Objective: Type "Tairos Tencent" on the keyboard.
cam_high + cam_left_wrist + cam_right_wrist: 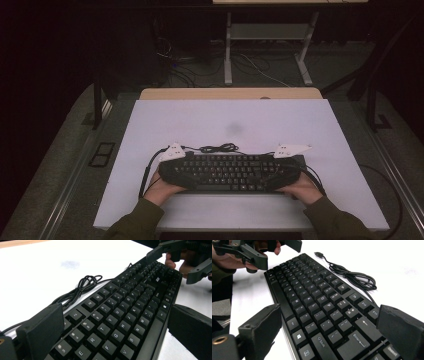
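My black keyboard lies flat on the desk; left tool and right tool straddle its 2 ends, both spread.

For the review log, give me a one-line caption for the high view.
Two hand-held grippers, left gripper and right gripper, straddle the ends of a black keyboard on a white table.

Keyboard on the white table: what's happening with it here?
A person holds a tool in each hand, one at each end of the black keyboard. The left tool and the right tool each have their jaws spread wide across the keyboard's ends, not clamped. Its bundled cable lies loose on the white table just behind it.
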`<state>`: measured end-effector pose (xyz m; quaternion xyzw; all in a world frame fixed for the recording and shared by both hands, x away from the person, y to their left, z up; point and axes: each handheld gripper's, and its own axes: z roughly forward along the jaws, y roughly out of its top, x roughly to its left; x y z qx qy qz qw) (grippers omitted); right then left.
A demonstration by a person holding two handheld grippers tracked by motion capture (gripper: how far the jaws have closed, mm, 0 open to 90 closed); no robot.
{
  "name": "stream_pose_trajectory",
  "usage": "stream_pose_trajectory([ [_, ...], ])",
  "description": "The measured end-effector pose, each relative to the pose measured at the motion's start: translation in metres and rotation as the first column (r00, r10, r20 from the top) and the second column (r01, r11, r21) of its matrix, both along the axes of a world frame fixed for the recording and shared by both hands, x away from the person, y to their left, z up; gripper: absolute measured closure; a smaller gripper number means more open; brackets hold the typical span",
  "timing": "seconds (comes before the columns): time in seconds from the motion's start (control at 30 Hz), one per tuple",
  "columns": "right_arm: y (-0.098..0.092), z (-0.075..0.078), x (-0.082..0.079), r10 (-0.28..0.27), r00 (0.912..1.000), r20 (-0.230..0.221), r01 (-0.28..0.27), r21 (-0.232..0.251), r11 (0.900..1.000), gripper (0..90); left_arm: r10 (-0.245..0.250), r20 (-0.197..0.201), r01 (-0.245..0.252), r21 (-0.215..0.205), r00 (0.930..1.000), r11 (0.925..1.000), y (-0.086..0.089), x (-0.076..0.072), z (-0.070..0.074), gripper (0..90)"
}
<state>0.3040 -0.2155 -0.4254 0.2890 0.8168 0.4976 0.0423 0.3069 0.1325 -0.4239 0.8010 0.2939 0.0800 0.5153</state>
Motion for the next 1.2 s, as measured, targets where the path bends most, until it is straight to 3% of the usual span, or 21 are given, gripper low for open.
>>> stream_pose_trajectory([
  [0.5, 0.015, 0.001, 0.005, 0.036, 0.9993, 0.01, -0.036, -0.024, 0.999, 6.6, 0.001, 0.002, -0.001, -0.015, 1.0, 0.9999, -0.01, 0.01, 0.006, 0.3],
  [0.57, 0.015, 0.001, 0.005, 0.051, 0.9986, 0.017, -0.05, -0.03, 0.998, 15.0, 0.001, 0.006, -0.001, -0.01, 1.0, 1.0, -0.013, 0.012, 0.007, 1.4],
  [0.7, 0.017, 0.0, 0.006, 0.067, 0.9977, 0.01, -0.067, -0.043, 0.997, 16.0, 0.006, 0.01, -0.006, 0.0, 0.9999, 1.0, -0.02, 0.015, 0.006, 2.2],
  [0.93, 0.016, -0.001, 0.006, 0.087, 0.9962, -0.006, -0.087, -0.064, 0.994, 27.4, 0.002, 0.016, -0.002, 0.002, 0.9999, 1.0, -0.032, 0.019, 0.007, 3.3],
  [1.2, 0.016, -0.001, 0.003, 0.108, 0.9941, -0.009, -0.108, -0.1, 0.989, 48.9, -0.009, 0.018, 0.009, 0.007, 0.9998, 0.9999, -0.036, 0.019, 0.005, 4.2],
])
